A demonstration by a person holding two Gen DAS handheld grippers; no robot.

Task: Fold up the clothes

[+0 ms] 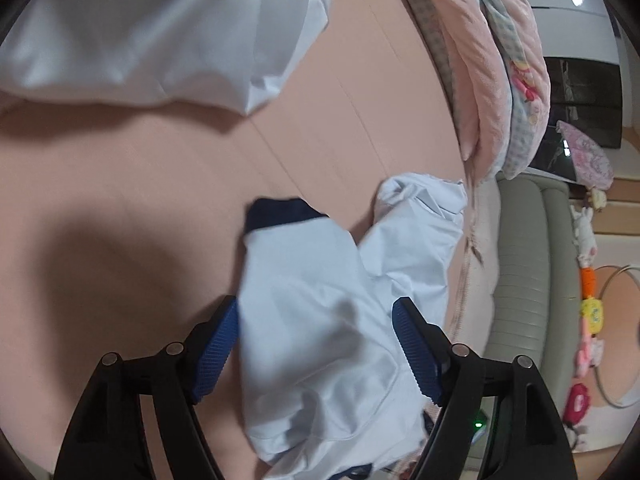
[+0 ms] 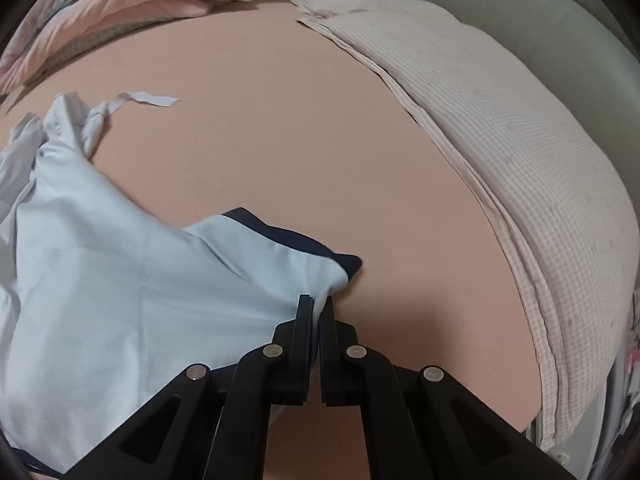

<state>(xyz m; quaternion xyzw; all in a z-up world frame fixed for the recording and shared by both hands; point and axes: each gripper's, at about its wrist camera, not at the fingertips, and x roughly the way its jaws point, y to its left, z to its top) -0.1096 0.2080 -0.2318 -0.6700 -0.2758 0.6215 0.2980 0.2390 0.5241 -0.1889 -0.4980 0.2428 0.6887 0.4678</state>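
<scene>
2 grippers: left gripper [image 1: 316,344] fingers spread, right gripper [image 2: 319,307] pinching pale-blue garment [image 2: 120,280]

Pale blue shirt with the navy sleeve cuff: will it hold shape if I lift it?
Probably not: the pale blue shirt lies creased and bunched, so it looks floppy. The right gripper pinches only an edge near the navy cuff, so the rest would likely drape.

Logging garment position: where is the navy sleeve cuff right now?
In the right wrist view the navy cuff lies on the pink sheet, just beyond the right gripper, which pinches the pale blue shirt.
</scene>
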